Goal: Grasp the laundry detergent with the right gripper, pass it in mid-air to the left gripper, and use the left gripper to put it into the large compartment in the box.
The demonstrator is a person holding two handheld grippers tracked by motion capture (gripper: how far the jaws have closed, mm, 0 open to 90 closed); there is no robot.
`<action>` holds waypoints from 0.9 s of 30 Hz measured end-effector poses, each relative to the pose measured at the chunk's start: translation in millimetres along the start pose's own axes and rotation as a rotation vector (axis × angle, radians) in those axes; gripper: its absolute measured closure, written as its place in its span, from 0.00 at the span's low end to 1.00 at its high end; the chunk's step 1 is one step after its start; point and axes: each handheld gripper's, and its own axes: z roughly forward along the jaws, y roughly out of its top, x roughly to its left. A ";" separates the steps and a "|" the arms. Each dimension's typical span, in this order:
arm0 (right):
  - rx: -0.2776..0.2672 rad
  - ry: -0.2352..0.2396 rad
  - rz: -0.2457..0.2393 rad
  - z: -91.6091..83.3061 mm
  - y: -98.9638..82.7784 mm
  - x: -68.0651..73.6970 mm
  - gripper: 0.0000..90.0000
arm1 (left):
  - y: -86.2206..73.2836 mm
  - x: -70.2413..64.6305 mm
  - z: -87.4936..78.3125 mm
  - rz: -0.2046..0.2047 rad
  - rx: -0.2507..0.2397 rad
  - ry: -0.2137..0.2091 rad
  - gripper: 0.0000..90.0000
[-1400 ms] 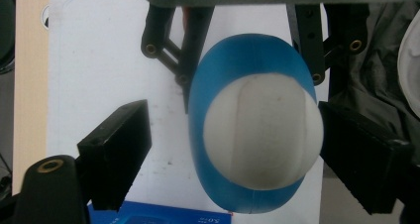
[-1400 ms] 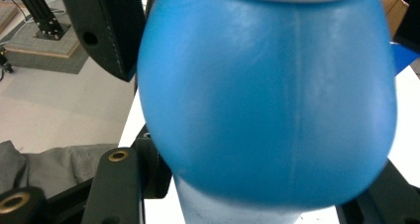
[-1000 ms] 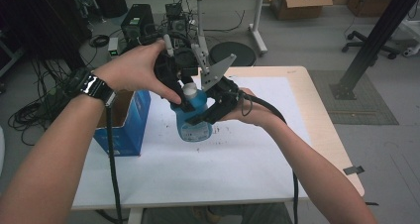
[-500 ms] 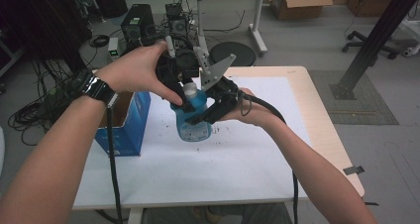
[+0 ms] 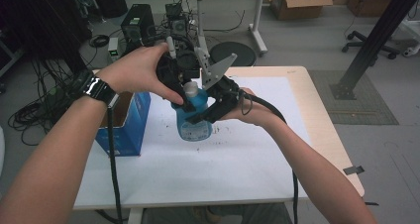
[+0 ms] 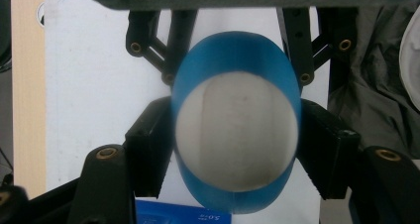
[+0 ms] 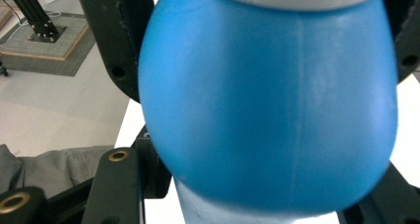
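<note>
A blue plastic bottle point(image 5: 195, 122) with a white cap point(image 5: 190, 88) is held upright above the white sheet. My right gripper point(image 5: 202, 112) comes in from the right and is shut on the bottle's blue body point(image 7: 267, 110). From above, my left gripper point(image 5: 190, 92) reaches down over the top. In the left gripper view its jaws have just been closing, and their pads point(image 6: 148, 154) now press both sides of the white cap point(image 6: 236, 130). The blue shoulder point(image 6: 237, 50) rings the cap there.
An open blue cardboard box point(image 5: 124, 125) stands at the table's left edge. A white sheet point(image 5: 198, 174) covers most of the wooden table point(image 5: 327, 130), with dark specks point(image 5: 220, 131) under the bottle. Cables trail from both grippers. A black frame post point(image 5: 371, 40) rises at the right.
</note>
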 end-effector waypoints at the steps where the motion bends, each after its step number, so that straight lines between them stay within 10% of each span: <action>1: 0.000 0.001 0.001 0.0 -0.2 -0.2 0.48 | 0.0 0.2 0.3 0.000 0.003 -0.001 0.42; 16: -0.023 0.034 0.020 0.5 -1.0 -4.2 0.46 | 1.6 2.2 -4.4 -0.068 0.023 -0.007 0.43; 20: 0.021 -0.011 0.069 -4.1 -6.4 -9.9 0.18 | -2.6 7.8 -15.4 -0.177 0.040 0.024 0.43; 27: 0.230 -0.071 0.096 -19.9 -31.1 -17.5 0.09 | -15.8 20.3 -36.3 -0.370 0.093 0.109 0.43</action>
